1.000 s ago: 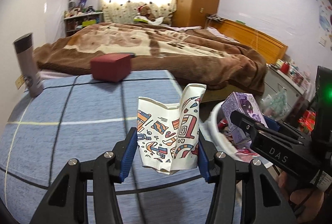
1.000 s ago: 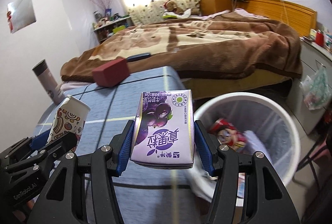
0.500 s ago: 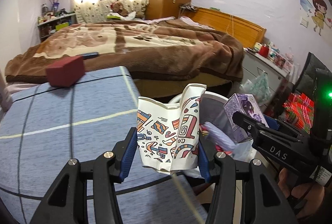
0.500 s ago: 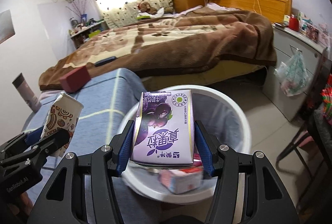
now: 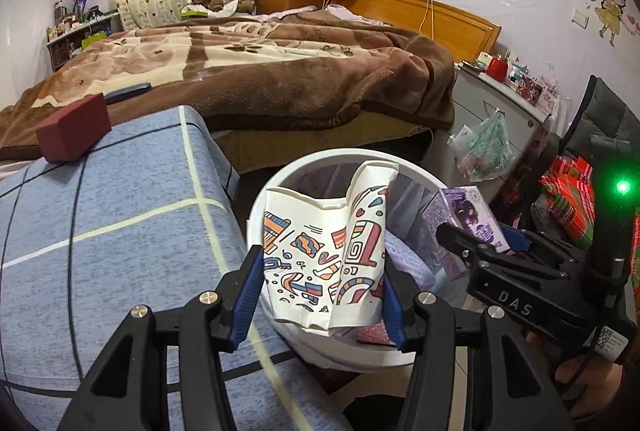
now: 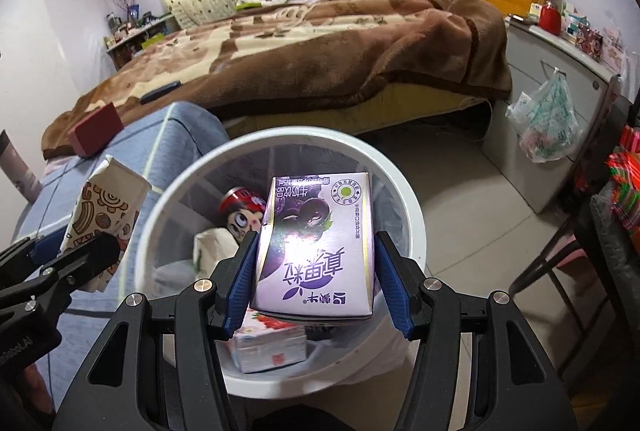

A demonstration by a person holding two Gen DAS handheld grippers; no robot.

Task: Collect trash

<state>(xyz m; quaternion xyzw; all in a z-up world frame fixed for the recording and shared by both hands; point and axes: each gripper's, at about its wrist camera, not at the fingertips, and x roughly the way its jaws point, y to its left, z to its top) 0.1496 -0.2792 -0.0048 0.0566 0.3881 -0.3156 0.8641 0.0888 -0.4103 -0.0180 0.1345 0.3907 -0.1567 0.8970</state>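
My left gripper [image 5: 322, 291] is shut on a crushed patterned paper cup [image 5: 324, 255], held over the near rim of the white trash bin [image 5: 332, 157]. My right gripper [image 6: 316, 279] is shut on a purple drink carton [image 6: 320, 247], held above the bin's opening [image 6: 404, 187]. The carton also shows at the right of the left wrist view [image 5: 468, 215], and the cup at the left of the right wrist view [image 6: 106, 207]. Inside the bin lie a red can [image 6: 242, 211], a crumpled tissue [image 6: 212, 247] and a pink-white carton [image 6: 272, 345].
A blue checked table [image 5: 100, 243] with a dark red box [image 5: 74, 131] lies left of the bin. A bed with a brown blanket [image 5: 280, 71] is behind. A grey cabinet with a hanging plastic bag [image 6: 548, 127] and a chair [image 6: 600, 231] stand right.
Both grippers moved right, from over the table to above the bin, still holding the cup and the carton. The bin now fills the lower centre of both views.
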